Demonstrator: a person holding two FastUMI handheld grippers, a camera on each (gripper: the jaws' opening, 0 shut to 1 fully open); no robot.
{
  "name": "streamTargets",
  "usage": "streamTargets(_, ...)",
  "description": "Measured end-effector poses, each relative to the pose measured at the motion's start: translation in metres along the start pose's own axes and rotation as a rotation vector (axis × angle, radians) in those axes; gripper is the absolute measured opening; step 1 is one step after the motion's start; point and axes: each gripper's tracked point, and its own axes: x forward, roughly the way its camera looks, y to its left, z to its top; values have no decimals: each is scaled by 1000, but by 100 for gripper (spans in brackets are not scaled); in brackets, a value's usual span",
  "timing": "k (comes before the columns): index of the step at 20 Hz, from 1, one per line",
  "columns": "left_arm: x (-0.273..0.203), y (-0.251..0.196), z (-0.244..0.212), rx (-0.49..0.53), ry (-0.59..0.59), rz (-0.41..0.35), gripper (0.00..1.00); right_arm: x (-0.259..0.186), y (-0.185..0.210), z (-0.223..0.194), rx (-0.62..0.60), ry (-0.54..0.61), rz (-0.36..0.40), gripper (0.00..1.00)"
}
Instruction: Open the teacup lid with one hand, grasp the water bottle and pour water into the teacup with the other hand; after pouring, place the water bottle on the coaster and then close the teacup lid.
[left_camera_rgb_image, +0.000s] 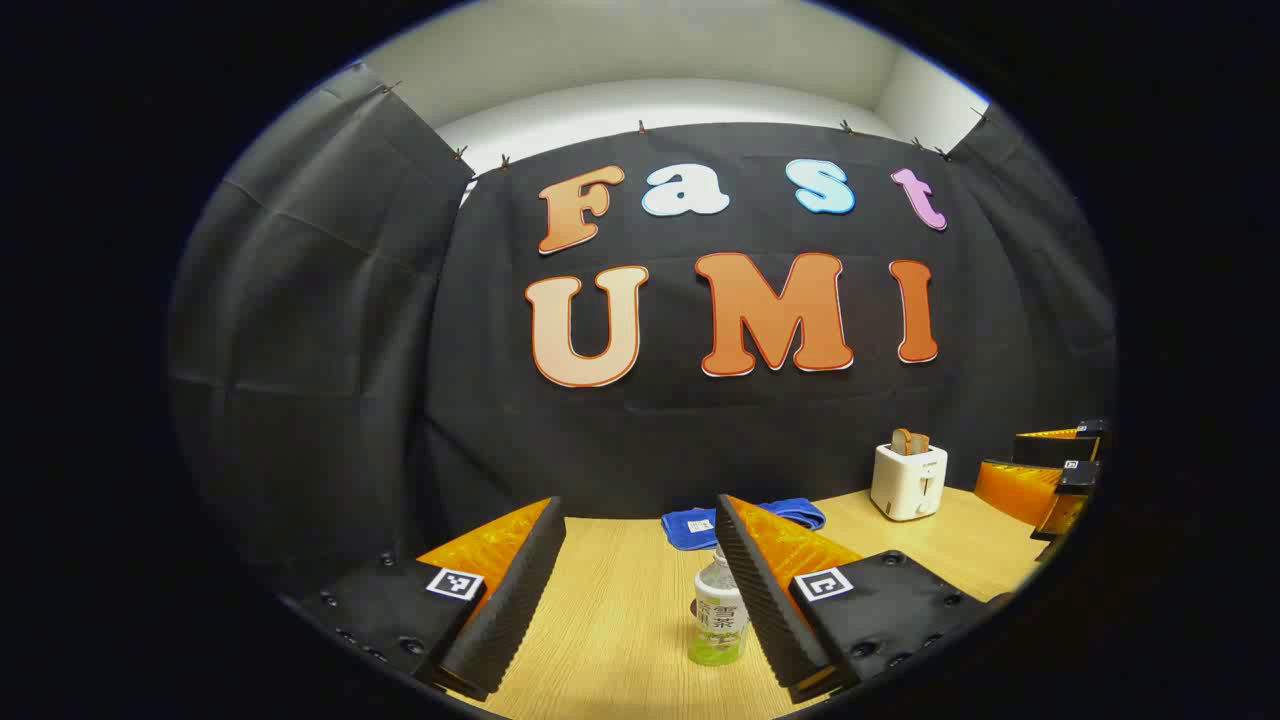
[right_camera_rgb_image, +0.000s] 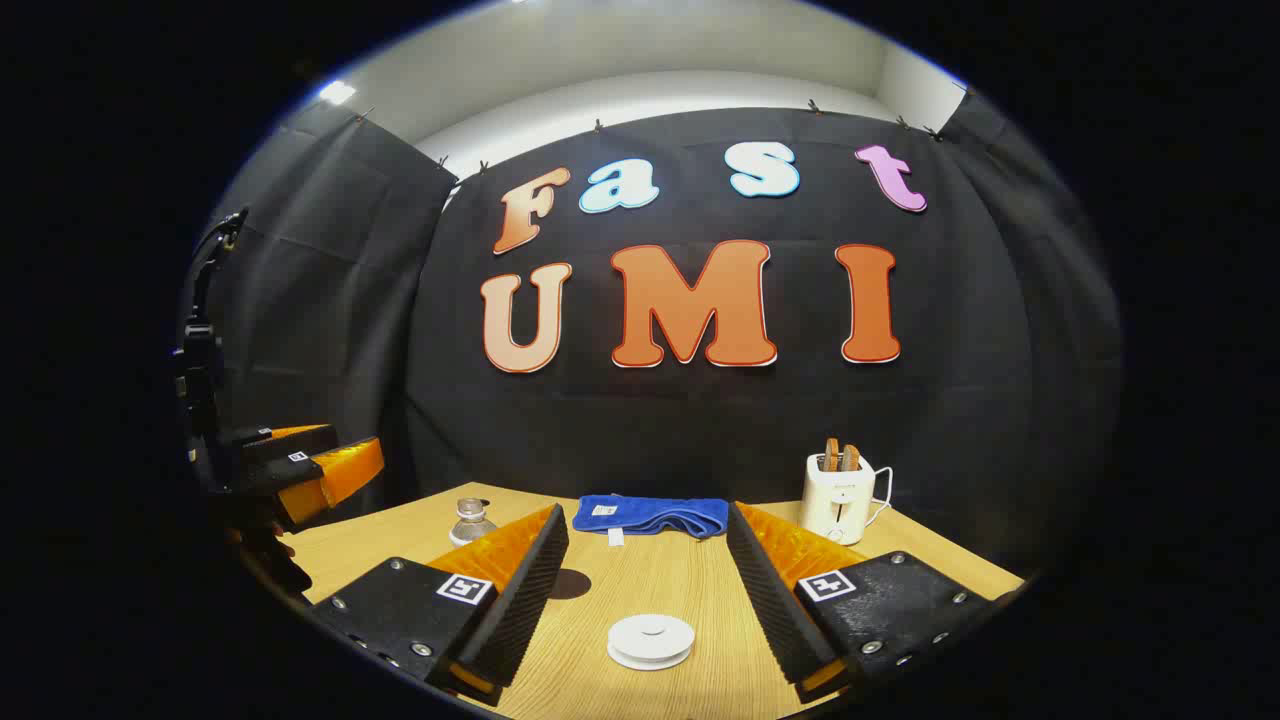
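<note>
Wooden table (right_camera_rgb_image: 690, 590), light grain. On it: water bottle (left_camera_rgb_image: 717, 620) upright near front; white lidded teacup (right_camera_rgb_image: 651, 640) near front; blue cloth (right_camera_rgb_image: 650, 514) folded at back edge; white toaster (right_camera_rgb_image: 838, 497) at back right, holding toast.

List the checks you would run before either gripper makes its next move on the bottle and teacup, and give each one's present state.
1. Left gripper open: ok.
2. Water bottle upright on the table, between the left gripper's fingers: ok.
3. Both fingers pressing on the bottle: not ok.
4. Right gripper open, with the teacup ahead between its fingers: ok.
5. Teacup lid off for pouring: not ok, it looks closed.
6. Coaster free: cannot tell, a finger partly hides it.
</note>
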Motion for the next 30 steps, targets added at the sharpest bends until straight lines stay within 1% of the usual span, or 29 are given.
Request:
streamTargets(5,0,-1,7,3,-24,6,96,1,0,-3,2,3,1,95)
streamTargets(7,-1,-1,6,5,-22,7,98,2,0,-4,1,6,1,95)
streamTargets(14,3,1,4,-4,-24,10,97,7,-5,-9,10,10,-5,95)
streamTargets(15,3,-1,4,-4,-23,8,98,9,-6,-11,13,12,-7,95)
streamTargets(18,4,-3,0,0,-17,6,97,10,-8,-20,25,32,-5,95)
streamTargets(21,4,-7,1,-2,-21,-3,97,16,-11,-30,14,43,-2,95)
streamTargets(23,3,-12,-2,-6,-18,-21,98,20,-16,-37,2,50,-15,95)
streamTargets(25,1,-16,-3,-12,-16,-41,97,26,-16,-54,1,81,-7,95)
streamTargets(28,1,-16,-1,-14,-29,-42,97,37,-18,-76,-17,118,-5,96)
streamTargets(30,1,-16,-1,-12,-29,-40,97,43,-17,-89,-53,139,-7,93)
